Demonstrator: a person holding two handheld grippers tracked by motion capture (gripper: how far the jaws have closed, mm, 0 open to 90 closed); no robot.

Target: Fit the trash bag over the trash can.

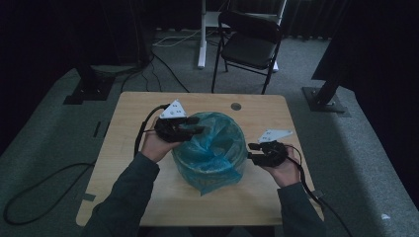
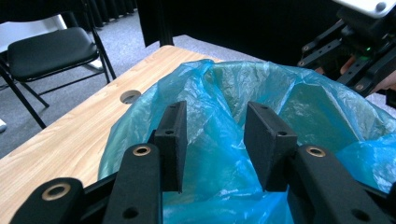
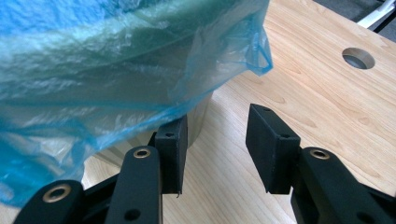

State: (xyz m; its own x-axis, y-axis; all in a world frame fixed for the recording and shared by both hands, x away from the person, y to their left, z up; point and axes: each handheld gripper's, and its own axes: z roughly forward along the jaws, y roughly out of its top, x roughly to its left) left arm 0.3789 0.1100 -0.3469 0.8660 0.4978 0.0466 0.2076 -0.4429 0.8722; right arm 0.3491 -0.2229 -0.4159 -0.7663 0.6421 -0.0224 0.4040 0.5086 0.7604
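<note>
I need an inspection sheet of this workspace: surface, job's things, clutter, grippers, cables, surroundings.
Surface: wooden table, round hole near the far edge.
Job's things: bin lined with a blue bag, bag edge draped over the rim.
Clutter: nothing seen.
Grippers: left gripper open over the bag's rim; right gripper open beside the bin, nothing between its jaws.
Cables: one trails from each gripper; more lie on the floor.
Surroundings: grey carpet, black folding chair behind the table, dark curtains.
</note>
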